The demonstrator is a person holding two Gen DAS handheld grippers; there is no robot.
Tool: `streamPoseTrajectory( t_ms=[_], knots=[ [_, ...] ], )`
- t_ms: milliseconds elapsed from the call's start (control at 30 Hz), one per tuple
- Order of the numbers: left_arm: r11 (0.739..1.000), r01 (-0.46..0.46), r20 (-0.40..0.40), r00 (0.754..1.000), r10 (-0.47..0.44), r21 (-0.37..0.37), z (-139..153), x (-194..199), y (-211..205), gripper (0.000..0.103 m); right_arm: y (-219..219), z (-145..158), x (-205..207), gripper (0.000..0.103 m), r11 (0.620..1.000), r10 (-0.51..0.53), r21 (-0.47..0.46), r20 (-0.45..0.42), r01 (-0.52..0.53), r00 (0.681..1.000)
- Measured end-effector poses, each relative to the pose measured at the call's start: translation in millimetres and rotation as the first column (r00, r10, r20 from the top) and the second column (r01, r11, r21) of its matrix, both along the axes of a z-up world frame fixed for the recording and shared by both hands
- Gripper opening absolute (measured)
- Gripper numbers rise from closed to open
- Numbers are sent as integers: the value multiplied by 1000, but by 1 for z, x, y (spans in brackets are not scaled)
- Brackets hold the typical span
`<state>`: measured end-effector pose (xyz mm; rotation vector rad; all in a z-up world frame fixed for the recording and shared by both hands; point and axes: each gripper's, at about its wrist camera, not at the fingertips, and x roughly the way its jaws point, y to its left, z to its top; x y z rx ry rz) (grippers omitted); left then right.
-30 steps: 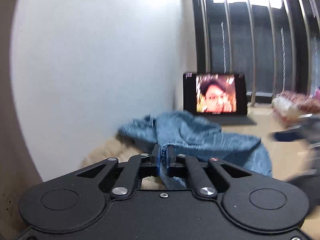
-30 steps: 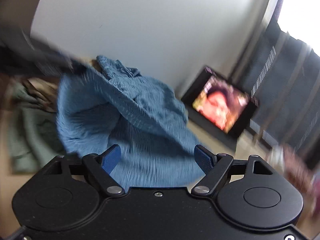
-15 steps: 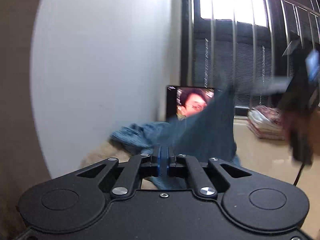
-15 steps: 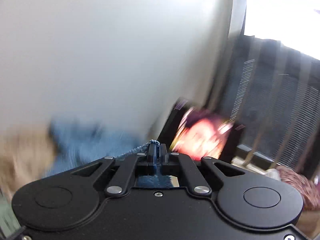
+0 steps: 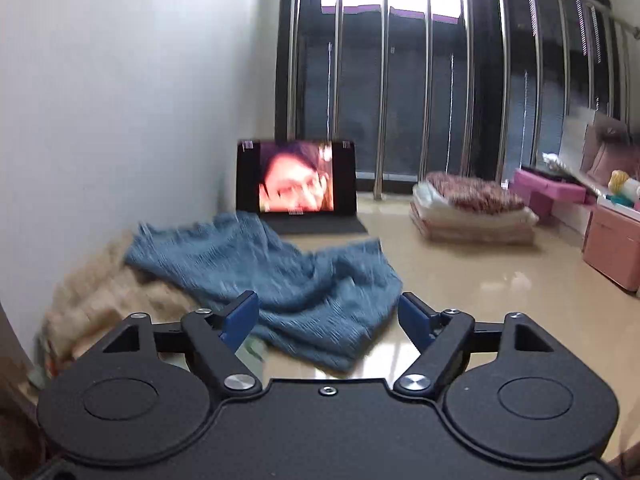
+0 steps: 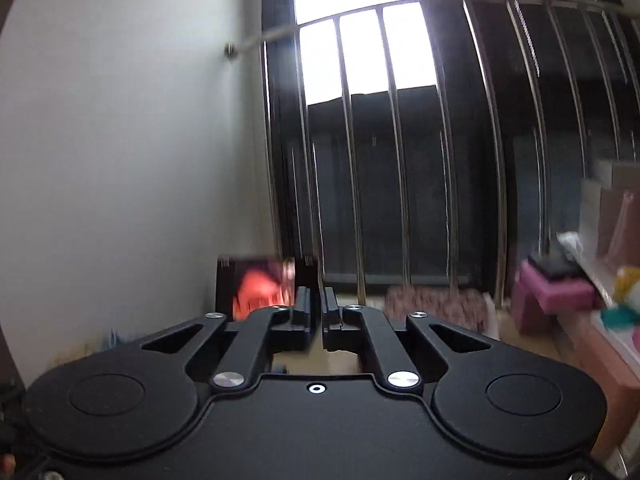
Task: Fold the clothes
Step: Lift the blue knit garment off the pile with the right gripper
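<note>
**Operator:** On the floor by the white wall [image 5: 120, 100], the blue knit garment [image 5: 280, 276] lies rumpled, its far edge draped over a beige fleecy pile [image 5: 104, 292], just short of the tablet [image 5: 296, 178]. My left gripper [image 5: 326, 314] hangs above its near edge, jaws spread wide, nothing between them.

**Observer:** And the right?

**Operator:** The right gripper [image 6: 319, 312] points up at the window bars [image 6: 360, 160], jaws drawn nearly together with only a slim gap. I see no cloth in them, and the garment is almost out of that view.

**Observer:** So what's the step?

**Operator:** I'd judge it's re-gripping to spread the piece flat. I'd go for two corners well apart, pinch single layers, and pull it clear of the beige pile before folding.

**Observer:** What changed?

**Operator:** Half a second ago both grippers were clamped on the fabric and it was lifted. Now both have let go and it has dropped into a heap.
</note>
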<state>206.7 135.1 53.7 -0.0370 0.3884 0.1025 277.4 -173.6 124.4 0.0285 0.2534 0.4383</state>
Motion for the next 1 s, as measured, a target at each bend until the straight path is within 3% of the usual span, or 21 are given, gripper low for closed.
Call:
streamPoseTrajectory(
  t_ms=[33, 67, 167, 300, 500, 600, 700, 833, 867, 900, 1000],
  knots=[
    [1000, -3, -10, 1000, 3, -7, -1, 0, -2, 77, 3, -15, 1, 52, 999, 16, -37, -51, -18, 999],
    [1000, -12, -15, 1000, 12, -7, -1, -1, -4, 82, 11, -26, 2, 67, 997, 32, -69, -86, -38, 996],
    [997, -66, -8, 998, 67, 36, -4, -12, -2, 102, 46, -51, 4, 83, 984, 106, -130, -135, -124, 985],
    [989, -135, -22, 990, 137, 66, -9, -27, 21, 103, 114, -65, 11, 84, 947, 233, -193, -148, -259, 961],
    [969, -245, -30, 969, 245, 14, -22, -43, 78, 103, 226, -81, 43, 84, 866, 376, -304, -125, -396, 918],
    [962, -271, -17, 962, 271, 26, -27, -48, 101, 103, 284, -103, 51, 84, 837, 396, -355, -131, -416, 909],
    [958, -286, -16, 958, 286, 36, -31, -53, 121, 103, 338, -128, 71, 83, 813, 350, -449, -132, -370, 928],
    [951, -308, -31, 951, 308, 8, -38, -61, 146, 103, 389, -152, 106, 76, 795, 248, -541, -124, -275, 961],
    [949, -314, -30, 949, 314, -3, -39, -63, 151, 103, 395, -154, 112, 35, 797, 222, -551, -113, -247, 968],
    [947, -321, -30, 947, 320, -15, -41, -64, 157, 103, 398, -151, 121, 3, 813, 190, -536, -125, -227, 974],
    [942, -334, -31, 943, 333, -42, -44, -67, 168, 103, 373, -125, 145, 7, 931, 72, -350, -107, -106, 992]
  ],
)
